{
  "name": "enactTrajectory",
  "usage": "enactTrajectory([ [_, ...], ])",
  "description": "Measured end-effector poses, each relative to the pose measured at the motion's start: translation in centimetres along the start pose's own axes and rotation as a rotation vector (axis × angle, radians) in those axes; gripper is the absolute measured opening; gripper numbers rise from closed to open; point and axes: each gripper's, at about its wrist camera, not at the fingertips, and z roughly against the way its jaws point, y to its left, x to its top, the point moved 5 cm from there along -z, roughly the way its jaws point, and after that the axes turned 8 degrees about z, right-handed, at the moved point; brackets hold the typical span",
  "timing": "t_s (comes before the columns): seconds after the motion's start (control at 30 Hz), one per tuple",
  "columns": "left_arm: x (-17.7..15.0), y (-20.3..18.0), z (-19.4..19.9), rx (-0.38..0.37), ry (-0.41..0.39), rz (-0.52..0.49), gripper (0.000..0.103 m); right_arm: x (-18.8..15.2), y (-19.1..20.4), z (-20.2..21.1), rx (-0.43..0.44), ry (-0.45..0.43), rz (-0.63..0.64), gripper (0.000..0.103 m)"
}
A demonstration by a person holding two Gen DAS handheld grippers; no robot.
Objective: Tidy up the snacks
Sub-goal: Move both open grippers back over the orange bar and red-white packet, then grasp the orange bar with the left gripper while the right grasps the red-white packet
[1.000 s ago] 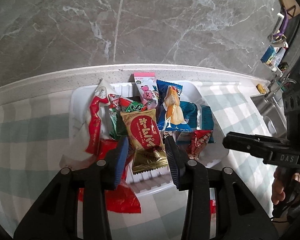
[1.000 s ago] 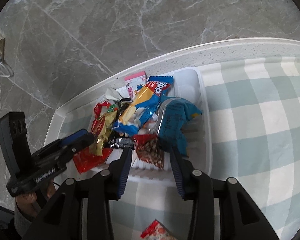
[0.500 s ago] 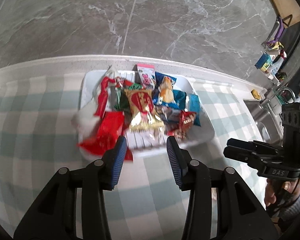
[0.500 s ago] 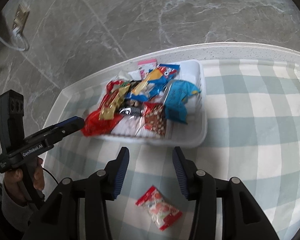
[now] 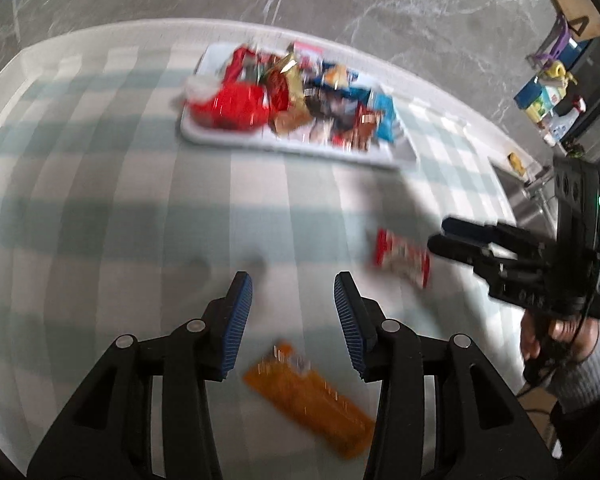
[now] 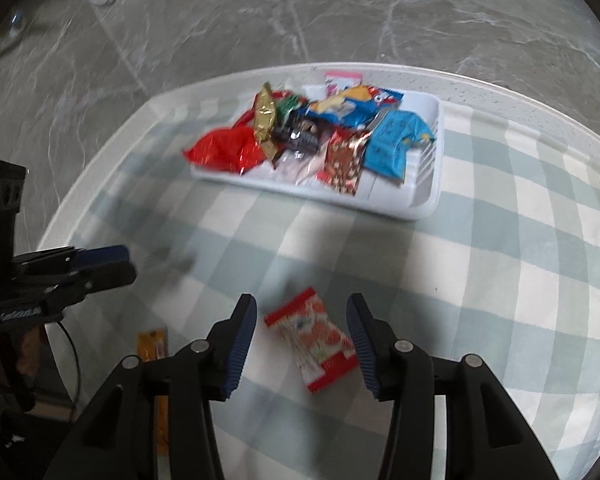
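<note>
Checked green-and-white cloth (image 6: 500, 240) now fills far more of both views than a second ago, when both grippers hung right over the white tray (image 6: 420, 206); the heaped tray now sits far off. On the left, the left gripper (image 5: 293, 312) tilts steeply downward, its jaws just widened, nothing between them; an orange packet (image 5: 312, 396) lies near, its long axis slanting from far-left to near-right. On the right, the right gripper (image 6: 302, 332), equally steep, has jaws just opened around a red-and-white packet (image 6: 314, 338) without touching it; its length slants likewise.
</note>
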Motion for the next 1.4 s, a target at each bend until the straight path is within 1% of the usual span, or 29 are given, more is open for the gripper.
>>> enactTrajectory([
  [0.13,-3.7,0.2,0.3,0.025,0.031,0.038,0.041,-1.0,0.3,-0.2,0.001,0.018,0.044,0.05],
  [0.23,-5.5,0.0,0.3,0.029,0.046,0.068,0.041,-1.5,0.5,-0.4,0.001,0.024,0.082,0.05],
  [0.3,-6.3,0.0,0.2,0.023,0.059,0.094,0.041,-1.8,0.7,-0.4,-0.008,0.028,0.112,0.051],
  [0.43,-8.1,0.0,-0.4,0.037,0.086,0.135,0.043,-2.1,0.9,-0.6,-0.02,0.033,0.164,0.051],
  [0.57,-9.1,0.0,-0.7,0.045,0.1,0.17,0.043,-2.4,1.1,-0.8,-0.031,0.039,0.204,0.051],
  [0.73,-9.8,0.1,-1.2,0.049,0.114,0.213,0.044,-2.8,1.0,-1.2,-0.034,0.046,0.231,0.051],
  [0.9,-10.3,0.0,-1.9,0.075,0.13,0.231,0.044,-3.1,0.6,-1.6,-0.037,0.056,0.246,0.051],
  [1.17,-10.3,-0.7,-2.2,0.113,0.109,0.22,0.046,-3.4,0.4,-2.1,-0.044,0.067,0.278,0.051],
  [1.4,-10.3,-1.2,-2.4,0.148,0.085,0.17,0.046,-3.2,0.5,-2.6,-0.051,0.072,0.3,0.051],
])
